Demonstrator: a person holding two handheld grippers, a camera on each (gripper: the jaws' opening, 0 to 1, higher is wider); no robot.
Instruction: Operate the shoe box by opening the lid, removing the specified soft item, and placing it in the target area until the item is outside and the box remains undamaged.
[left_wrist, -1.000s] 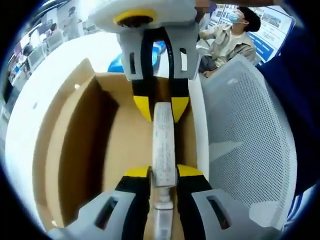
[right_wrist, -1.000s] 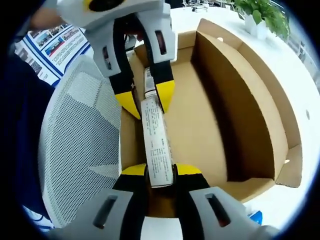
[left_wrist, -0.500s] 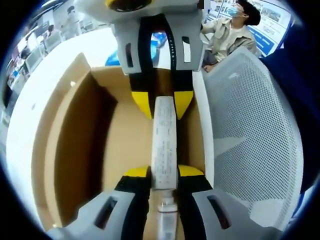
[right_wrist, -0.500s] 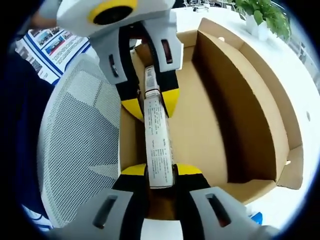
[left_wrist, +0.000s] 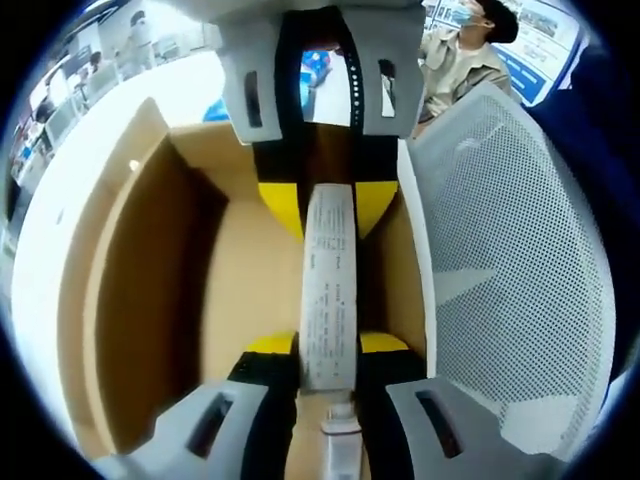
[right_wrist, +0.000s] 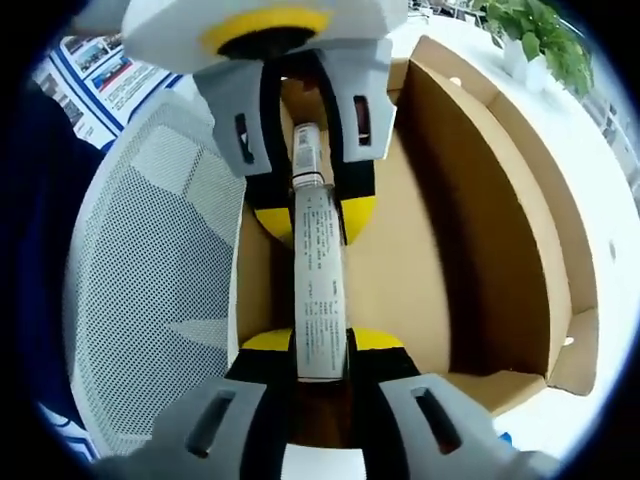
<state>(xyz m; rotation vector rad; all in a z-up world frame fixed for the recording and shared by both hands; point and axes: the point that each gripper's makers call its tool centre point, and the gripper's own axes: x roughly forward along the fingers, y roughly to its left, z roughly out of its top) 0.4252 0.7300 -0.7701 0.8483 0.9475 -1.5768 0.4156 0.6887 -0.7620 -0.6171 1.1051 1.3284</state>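
two grippers clamp one soft white tube (left_wrist: 328, 290) from opposite ends, above an open cardboard shoe box (left_wrist: 140, 300).

in the left gripper view, the left gripper (left_wrist: 327, 352) rises from the bottom centre with its yellow-tipped jaws clenched on the near part of the tube, whose cap end pokes down between the jaws at the bottom edge. the tube runs straight up the middle of the frame, printed with small dark text. at its far end, in the upper centre, the right gripper (left_wrist: 327, 205) comes down from the top and pinches it between its own yellow tips.

in the right gripper view, the right gripper (right_wrist: 320, 345) at the bottom centre grips the flat crimped end of the tube (right_wrist: 320, 290). the tube reaches up to the left gripper (right_wrist: 318, 215), whose tips close on it just below the cap, which shows between that gripper's black fingers.

behind the tube, the box interior (right_wrist: 400, 270) is bare brown card, with a raised inner wall in shadow on the right of the right gripper view and on the left of the left gripper view. the tube sits over the box's floor, near one long side.

beside the box lies a white perforated mesh panel (left_wrist: 500, 260), on the right in the left gripper view. the box stands on a white table (left_wrist: 40, 200). farther off, a seated person (left_wrist: 465, 65) shows at the upper right, and a potted plant (right_wrist: 535, 35) at the upper right of the right gripper view.
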